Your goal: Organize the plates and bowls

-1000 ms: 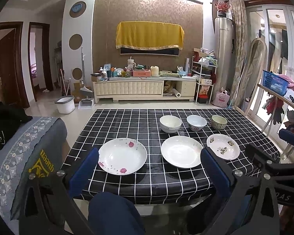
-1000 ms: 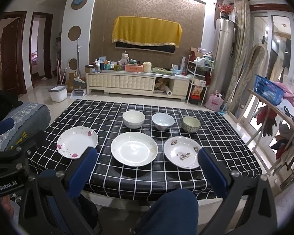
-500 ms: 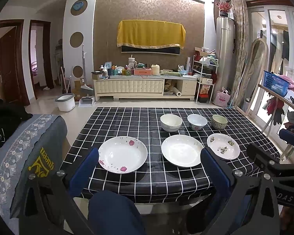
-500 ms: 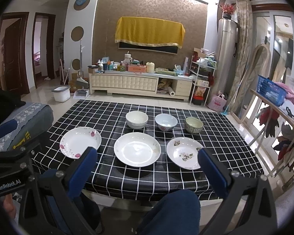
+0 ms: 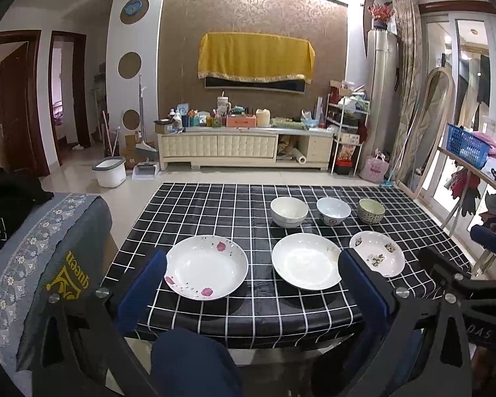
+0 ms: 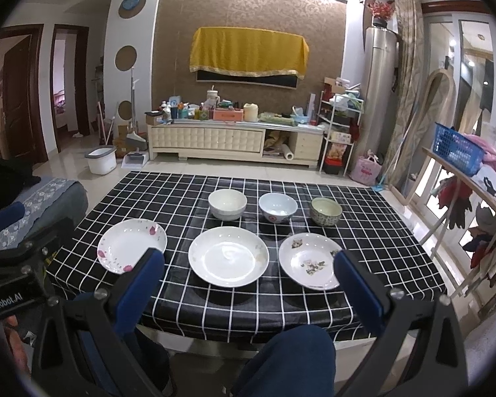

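On glossy checked oilcloth (image 6: 363,231), round glazed plates (image 6: 228,256) and bowls (image 6: 227,204); both claws (image 5: 251,284) (image 6: 248,281) released

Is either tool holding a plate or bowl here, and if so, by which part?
Nothing is held. The left tool and right tool are both open and short of the table, with every plate and bowl resting on it untouched.

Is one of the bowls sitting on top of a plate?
No, all three bowls stand on the tablecloth behind the plates, each apart from them.
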The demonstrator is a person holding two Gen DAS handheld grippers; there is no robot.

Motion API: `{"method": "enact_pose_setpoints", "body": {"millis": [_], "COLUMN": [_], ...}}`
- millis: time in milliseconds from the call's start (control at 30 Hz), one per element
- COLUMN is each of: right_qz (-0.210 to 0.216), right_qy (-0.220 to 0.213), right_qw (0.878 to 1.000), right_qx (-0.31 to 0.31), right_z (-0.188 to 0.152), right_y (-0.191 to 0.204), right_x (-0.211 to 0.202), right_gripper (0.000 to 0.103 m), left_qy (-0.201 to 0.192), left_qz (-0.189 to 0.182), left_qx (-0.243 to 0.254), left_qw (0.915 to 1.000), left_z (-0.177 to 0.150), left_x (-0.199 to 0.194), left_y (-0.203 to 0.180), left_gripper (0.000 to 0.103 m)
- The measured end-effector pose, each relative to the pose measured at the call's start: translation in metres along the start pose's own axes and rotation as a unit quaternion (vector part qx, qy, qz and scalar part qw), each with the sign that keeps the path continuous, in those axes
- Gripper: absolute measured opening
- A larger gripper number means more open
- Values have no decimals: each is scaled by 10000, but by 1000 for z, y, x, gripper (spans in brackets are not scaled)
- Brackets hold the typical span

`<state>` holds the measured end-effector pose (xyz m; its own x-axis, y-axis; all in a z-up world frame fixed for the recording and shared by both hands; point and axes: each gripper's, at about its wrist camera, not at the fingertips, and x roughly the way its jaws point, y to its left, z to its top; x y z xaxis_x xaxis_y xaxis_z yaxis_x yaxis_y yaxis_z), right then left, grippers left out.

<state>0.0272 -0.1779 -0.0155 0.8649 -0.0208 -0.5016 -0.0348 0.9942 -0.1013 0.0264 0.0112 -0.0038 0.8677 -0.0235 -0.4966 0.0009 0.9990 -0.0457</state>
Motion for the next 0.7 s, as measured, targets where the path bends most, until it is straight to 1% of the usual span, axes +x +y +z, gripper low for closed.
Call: {"method": "enact_pose_setpoints", "body": {"millis": [100, 167, 233, 300, 400, 500, 567, 700], "right_qz": [-12, -3, 33, 158, 303, 448, 611, 929], "right_qy": [28, 47, 86, 157, 169, 159, 243, 489], "right_qw": [10000, 9999, 9999, 9997, 9993, 9986, 9975, 9936], "right_qx": [-56, -138, -132, -114, -163, -221, -258, -422], "right_z": [9, 16, 23, 32, 45, 59, 67, 73], "right_y": [0, 2, 3, 6, 12, 22, 29, 51], "right_x": [8, 16, 26, 38, 52, 70, 86, 124], "right_gripper": [103, 103, 103, 103, 103, 103, 103, 103], "left_qy": [147, 179, 280, 417, 401, 529, 614, 860], "left_qz": [80, 181, 178, 147, 143, 183, 194, 351], "left_qx": [101, 162, 194, 161, 81, -40, -113, -205], "left_qw": [9998, 9995, 9993, 9989, 9991, 9984, 9979, 9955], "left_z": [9, 15, 23, 31, 44, 55, 60, 64], "left_x": [10, 17, 27, 37, 53, 77, 92, 122], "left_y": [2, 3, 6, 11, 21, 36, 46, 69], "left_gripper": [103, 103, 103, 103, 103, 103, 103, 103]}}
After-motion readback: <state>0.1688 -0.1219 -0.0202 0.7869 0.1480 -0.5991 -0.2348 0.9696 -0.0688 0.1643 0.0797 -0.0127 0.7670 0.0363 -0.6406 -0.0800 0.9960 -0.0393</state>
